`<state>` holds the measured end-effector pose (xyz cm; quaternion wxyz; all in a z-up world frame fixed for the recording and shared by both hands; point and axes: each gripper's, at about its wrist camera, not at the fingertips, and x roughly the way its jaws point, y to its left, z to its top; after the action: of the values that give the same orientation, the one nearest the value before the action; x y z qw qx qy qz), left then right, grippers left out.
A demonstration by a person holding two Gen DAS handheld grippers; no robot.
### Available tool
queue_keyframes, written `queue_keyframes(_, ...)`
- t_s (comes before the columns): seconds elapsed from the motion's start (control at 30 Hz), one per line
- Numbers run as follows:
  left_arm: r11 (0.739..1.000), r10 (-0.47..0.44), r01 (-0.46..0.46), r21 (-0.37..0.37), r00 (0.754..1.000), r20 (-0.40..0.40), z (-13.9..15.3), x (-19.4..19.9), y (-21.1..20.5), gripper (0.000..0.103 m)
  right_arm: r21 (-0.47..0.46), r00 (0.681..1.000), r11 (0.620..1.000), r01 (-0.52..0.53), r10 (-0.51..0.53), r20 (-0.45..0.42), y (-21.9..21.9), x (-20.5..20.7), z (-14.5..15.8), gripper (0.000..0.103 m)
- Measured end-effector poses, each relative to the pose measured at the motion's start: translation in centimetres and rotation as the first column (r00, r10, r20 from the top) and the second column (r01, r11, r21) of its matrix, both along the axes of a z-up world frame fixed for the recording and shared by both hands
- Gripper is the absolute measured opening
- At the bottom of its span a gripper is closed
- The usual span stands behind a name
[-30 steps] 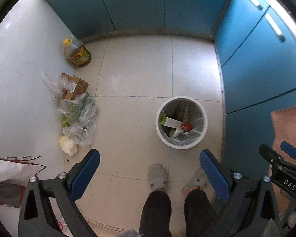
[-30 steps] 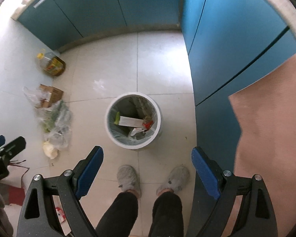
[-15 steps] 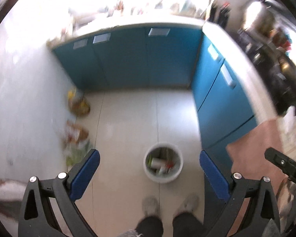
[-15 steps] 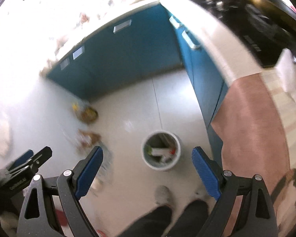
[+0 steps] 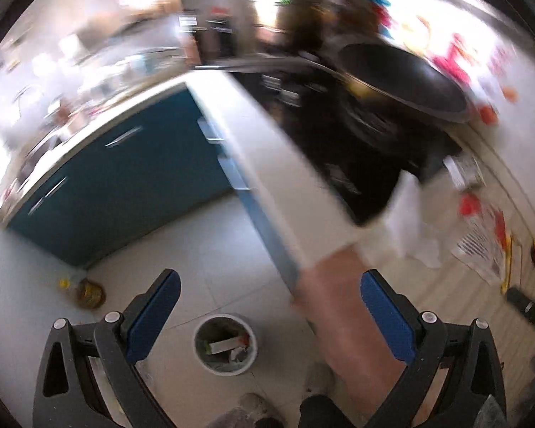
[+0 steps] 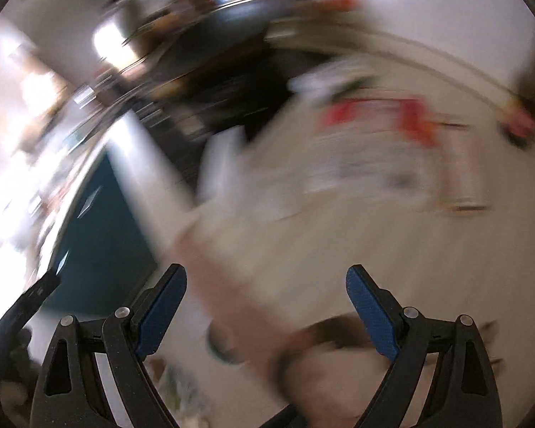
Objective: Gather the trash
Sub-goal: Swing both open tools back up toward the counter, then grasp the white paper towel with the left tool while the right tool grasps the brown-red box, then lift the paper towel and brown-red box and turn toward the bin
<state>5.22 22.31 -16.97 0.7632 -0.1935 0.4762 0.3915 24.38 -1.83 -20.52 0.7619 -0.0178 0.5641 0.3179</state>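
left tongs — agape, empty | right tongs — agape, empty | bin on floor

trash bin | white, round, upright | floor beside blue cabinets | litter inside

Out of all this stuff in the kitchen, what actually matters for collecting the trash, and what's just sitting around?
For the job:
- white trash bin on the floor, rubbish already inside
- crumpled white paper on the counter, probably trash
- left gripper and right gripper, both open and empty

Just lying about:
- black pan on the stove
- oil bottle by the wall
- blue cabinets
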Motion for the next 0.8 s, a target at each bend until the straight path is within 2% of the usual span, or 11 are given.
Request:
queue_keyframes(0.13, 0.991, -0.126, 0.122, -0.045, 0.987, -0.1, -4.0, 9.1, -0.8, 0.103, -0.088, 0.977, 0.973, 0.213, -0.212, 0.023, -5.7, 9.0, -2.4, 0.092)
queue_keyframes(0.27, 0.968, -0.219, 0.195, -0.16, 0.965, -0.146, -8.5, 16.4, -1.1, 0.102, -0.161, 0.96, 0.946, 0.28, -0.281, 0.017, -8.1, 15.3, -5.4, 0.092)
queue_keyframes(0.37, 0.943, -0.276, 0.231, -0.238, 0.945, -0.176, -11.9, 19.9, -1.2, 0.1, -0.176, 0.956, 0.941, 0.289, -0.293, 0.001, -8.7, 17.2, -6.8, 0.092)
queue_keyframes(0.47, 0.932, -0.311, 0.259, -0.254, 0.931, -0.192, -13.3, 21.6, -1.4, 0.08, -0.197, 0.961, 0.942, 0.271, -0.277, -0.007, -7.7, 18.8, -8.8, 0.092)
queue_keyframes(0.53, 0.926, -0.32, 0.266, -0.269, 0.929, -0.185, -13.8, 22.1, -1.3, 0.058, -0.219, 0.966, 0.944, 0.247, -0.258, -0.023, -6.5, 19.4, -10.1, 0.092)
queue_keyframes(0.6, 0.92, -0.326, 0.271, -0.282, 0.93, -0.17, -13.9, 22.2, -1.4, 0.025, -0.251, 0.97, 0.942, 0.224, -0.241, -0.035, -5.8, 19.5, -11.1, 0.092)
queue_keyframes(0.63, 0.918, -0.329, 0.274, -0.288, 0.93, -0.164, -14.0, 22.2, -1.4, 0.022, -0.263, 0.971, 0.941, 0.214, -0.235, -0.051, -5.6, 19.5, -11.7, 0.092)
queue_keyframes(0.7, 0.911, -0.34, 0.288, -0.295, 0.929, -0.144, -14.0, 21.8, -2.0, 0.006, -0.26, 0.971, 0.944, 0.206, -0.23, -0.068, -5.7, 19.4, -12.3, 0.082)
queue_keyframes(0.73, 0.908, -0.344, 0.291, -0.303, 0.929, -0.137, -14.1, 21.7, -2.6, 0.006, -0.253, 0.972, 0.945, 0.206, -0.228, -0.062, -5.7, 19.3, -12.3, 0.076)
queue_keyframes(0.77, 0.906, -0.343, 0.29, -0.307, 0.93, -0.134, -14.0, 21.4, -2.8, 0.005, -0.253, 0.973, 0.945, 0.205, -0.225, -0.051, -5.8, 19.0, -12.1, 0.063)
queue_keyframes(0.8, 0.905, -0.341, 0.288, -0.313, 0.932, -0.126, -13.8, 20.6, -3.5, 0.005, -0.271, 0.975, 0.941, 0.203, -0.221, -0.036, -6.0, 18.8, -12.0, 0.062)
